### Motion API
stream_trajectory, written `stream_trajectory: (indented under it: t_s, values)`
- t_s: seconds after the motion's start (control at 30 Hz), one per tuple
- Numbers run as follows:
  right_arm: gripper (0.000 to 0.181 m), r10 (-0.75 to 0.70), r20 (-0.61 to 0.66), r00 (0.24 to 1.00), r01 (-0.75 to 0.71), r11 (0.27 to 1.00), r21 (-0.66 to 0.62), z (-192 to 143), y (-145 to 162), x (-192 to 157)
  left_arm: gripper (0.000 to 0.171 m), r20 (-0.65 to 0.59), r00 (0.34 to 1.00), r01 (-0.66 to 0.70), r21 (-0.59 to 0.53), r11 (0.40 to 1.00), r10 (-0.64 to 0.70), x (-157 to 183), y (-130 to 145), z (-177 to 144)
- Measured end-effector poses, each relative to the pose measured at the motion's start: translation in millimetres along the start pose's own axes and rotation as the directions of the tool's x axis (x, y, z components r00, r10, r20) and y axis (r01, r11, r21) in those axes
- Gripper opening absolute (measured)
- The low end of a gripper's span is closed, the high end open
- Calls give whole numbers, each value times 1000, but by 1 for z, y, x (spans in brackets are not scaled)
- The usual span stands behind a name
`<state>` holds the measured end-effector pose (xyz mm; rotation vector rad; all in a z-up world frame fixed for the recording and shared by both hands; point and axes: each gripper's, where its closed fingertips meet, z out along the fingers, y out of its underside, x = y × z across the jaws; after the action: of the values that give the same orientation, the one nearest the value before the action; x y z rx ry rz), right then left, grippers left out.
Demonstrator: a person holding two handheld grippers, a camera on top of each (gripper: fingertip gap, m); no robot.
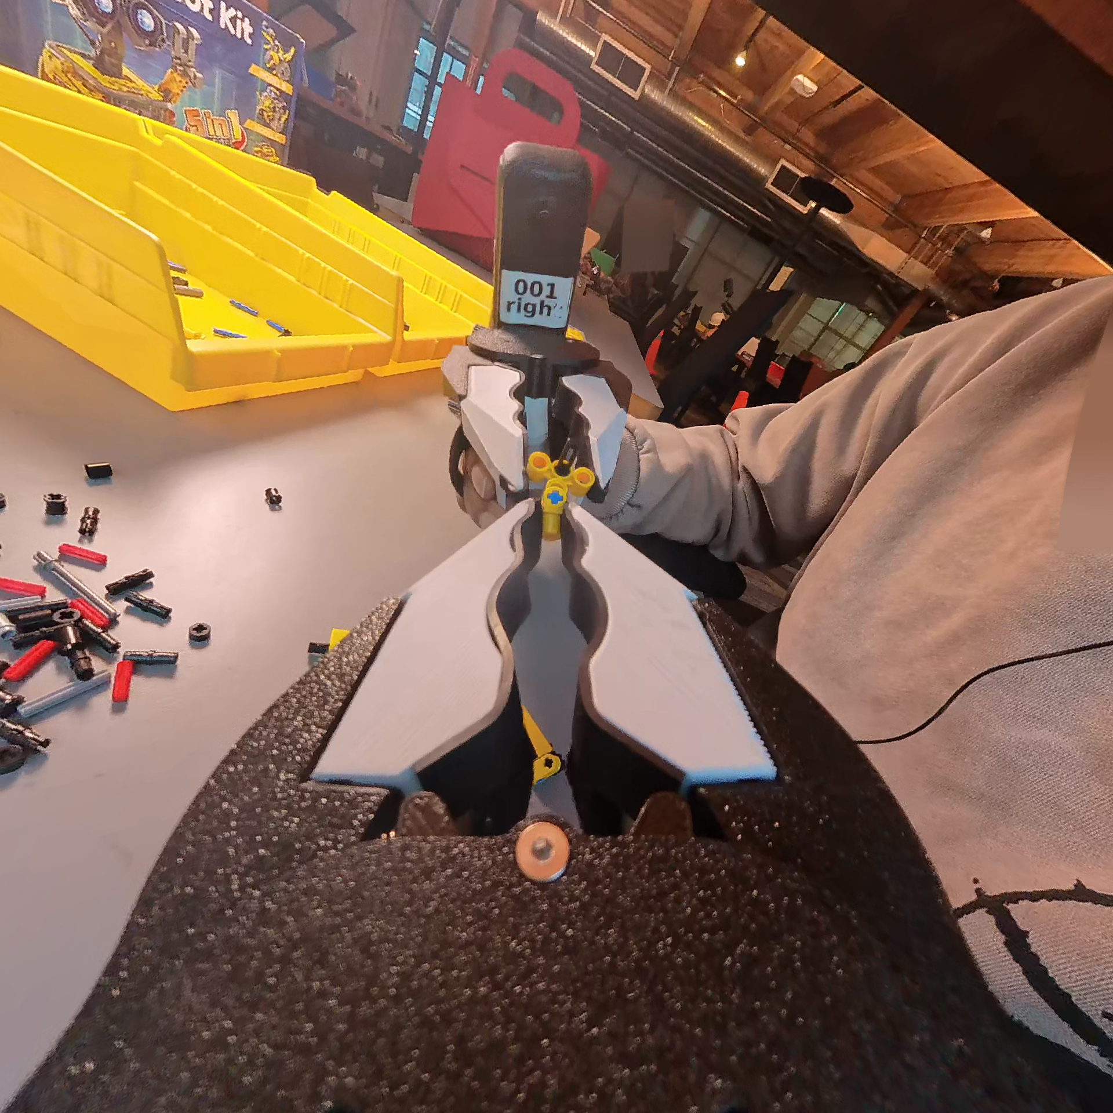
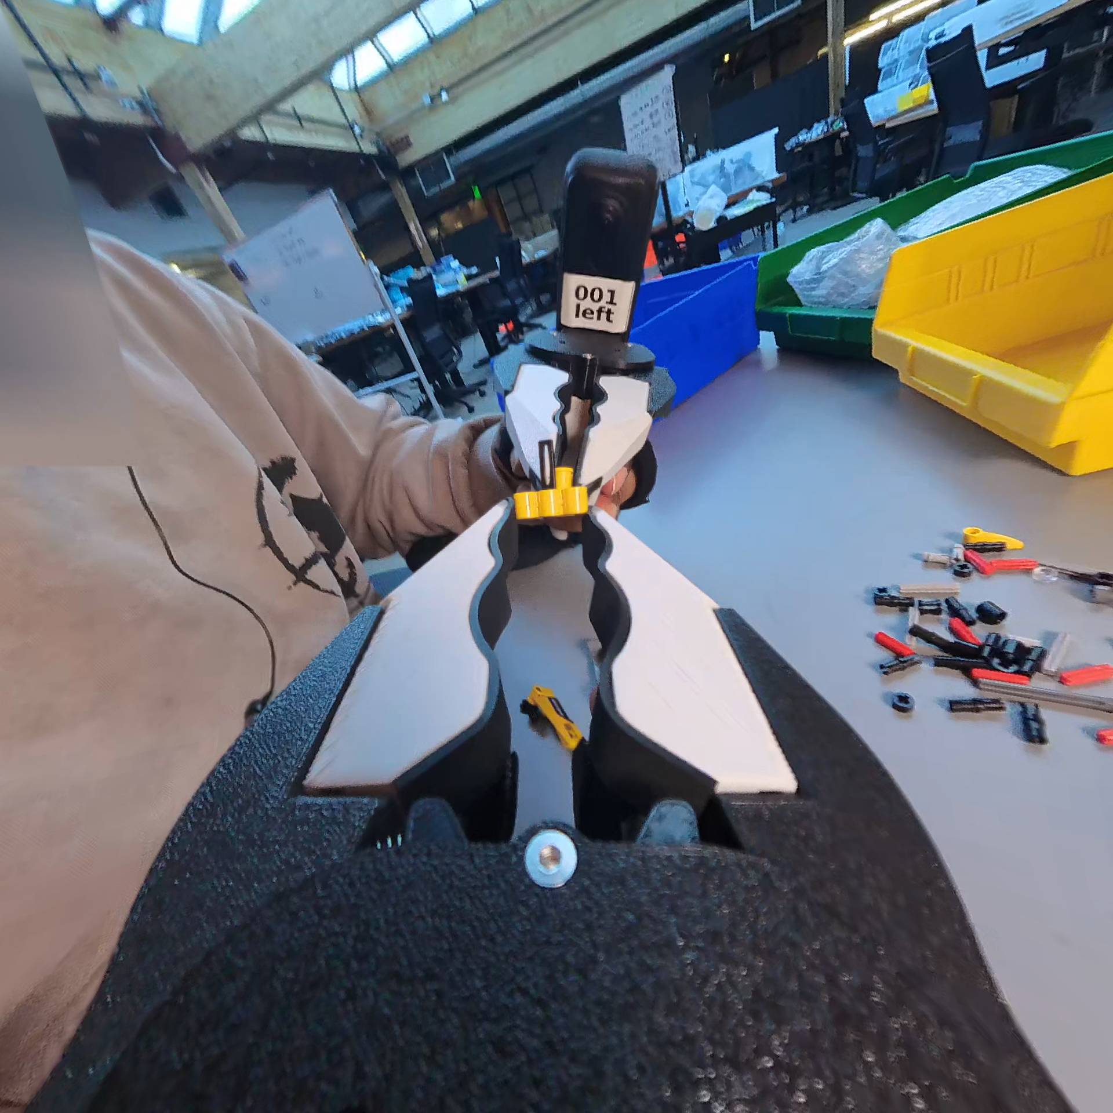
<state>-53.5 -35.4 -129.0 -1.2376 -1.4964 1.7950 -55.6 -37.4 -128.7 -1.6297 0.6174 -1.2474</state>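
I see a wide grey table (image 2: 813, 482) under both tools, with a person's beige sleeve (image 1: 873, 458) reaching in behind them. On the table's far side, in my left wrist view, sit yellow bins (image 1: 199, 283) with a few blue and grey bits in one compartment, a printed kit box (image 1: 162, 66) behind them and a red carrier (image 1: 512, 150) farther back. My right wrist view shows another yellow bin (image 2: 1012, 361), a green bin (image 2: 855, 283) holding a plastic bag, and a blue bin (image 2: 698, 325) beside it.

My left gripper (image 1: 549, 512) and right gripper (image 2: 549, 512) face each other tip to tip above the table. The left one is closed on the stem of a small yellow connector (image 1: 553, 491), which sits right at its fingertips; the same piece shows in the right view as a yellow cross-bar (image 2: 549, 500). The right gripper's tips lie to either side of that cross-bar, narrowly parted; I cannot tell whether they press on it.

A loose scatter of black, red and grey pins and axles (image 1: 72, 632) lies on the table off to the side. One short yellow piece (image 2: 551, 713) rests on the table beneath the right gripper's fingers.
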Motion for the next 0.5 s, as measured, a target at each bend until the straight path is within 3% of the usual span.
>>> stream_trajectory:
  t_s: [0.13,0.33,0.4,0.5]
  values:
    - [19,-58,-26,998,55,996,-72,-1,8,1,5,19,1000,-17,-23,1000,17,-3,5,1]
    - [23,-131,-129,983,130,991,-20,7,2,7,6,-7,1000,17,58,998,-16,-5,-4,1]
    - [9,-128,-159,979,135,990,36,7,-6,7,6,-27,1000,9,70,998,-7,-1,-8,2]
    - [11,-88,-128,988,96,994,59,6,-9,5,6,-18,1000,-8,80,997,9,0,-9,1]
